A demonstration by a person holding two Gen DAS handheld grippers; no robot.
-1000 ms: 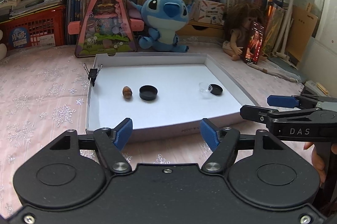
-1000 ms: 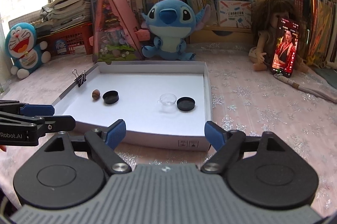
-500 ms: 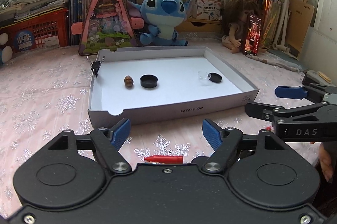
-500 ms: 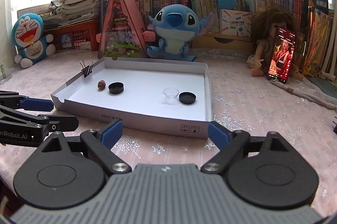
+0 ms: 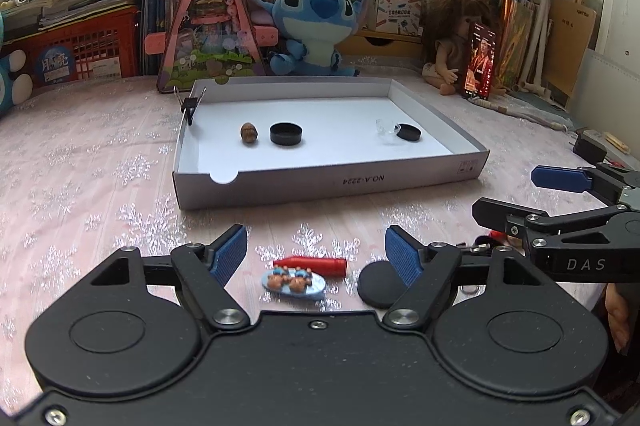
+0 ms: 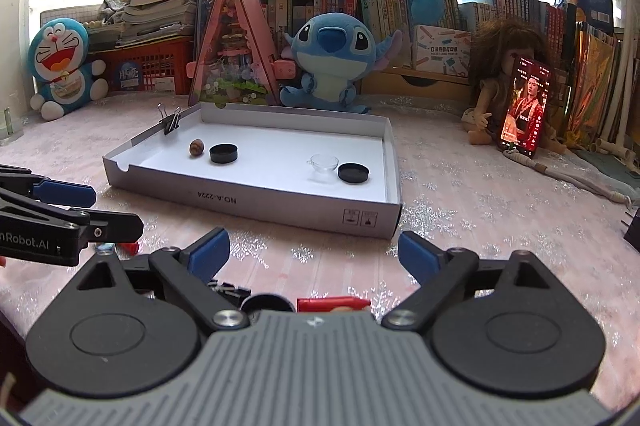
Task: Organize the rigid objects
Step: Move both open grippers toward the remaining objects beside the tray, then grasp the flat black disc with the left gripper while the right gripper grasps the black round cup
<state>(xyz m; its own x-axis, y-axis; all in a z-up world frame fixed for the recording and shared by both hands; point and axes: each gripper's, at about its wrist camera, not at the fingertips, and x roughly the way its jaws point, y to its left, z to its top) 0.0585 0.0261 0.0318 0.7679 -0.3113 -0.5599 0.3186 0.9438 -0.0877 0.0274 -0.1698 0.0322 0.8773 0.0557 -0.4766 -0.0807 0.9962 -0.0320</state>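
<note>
A shallow white box tray (image 5: 328, 181) lies on the pink cloth. It holds a brown nut (image 5: 249, 133), a black cap (image 5: 285, 133), a clear little cup (image 5: 386, 127) and a black lid (image 5: 408, 132). In front of it lie a red cylinder (image 5: 310, 263), a blue oval charm (image 5: 292, 280) and a black disc (image 5: 378, 284). My left gripper (image 5: 316, 246) hangs open just above these three. My right gripper (image 6: 313, 253) is open with its jaws still opening and nothing between them. Below it lie the red cylinder (image 6: 332, 304) and a black round piece (image 6: 266, 302), partly hidden.
A binder clip (image 5: 191, 103) is clamped on the tray's left wall. Behind the tray stand a blue plush (image 5: 316, 21), a pink triangular toy house (image 5: 210, 25), a doll with a phone (image 5: 478, 61), books and red baskets. Each gripper shows at the edge of the other's view.
Both grippers have drawn back from the tray and sunk lower. The red cylinder, blue charm and black disc have come into view. The right jaws have spread a little wider.
</note>
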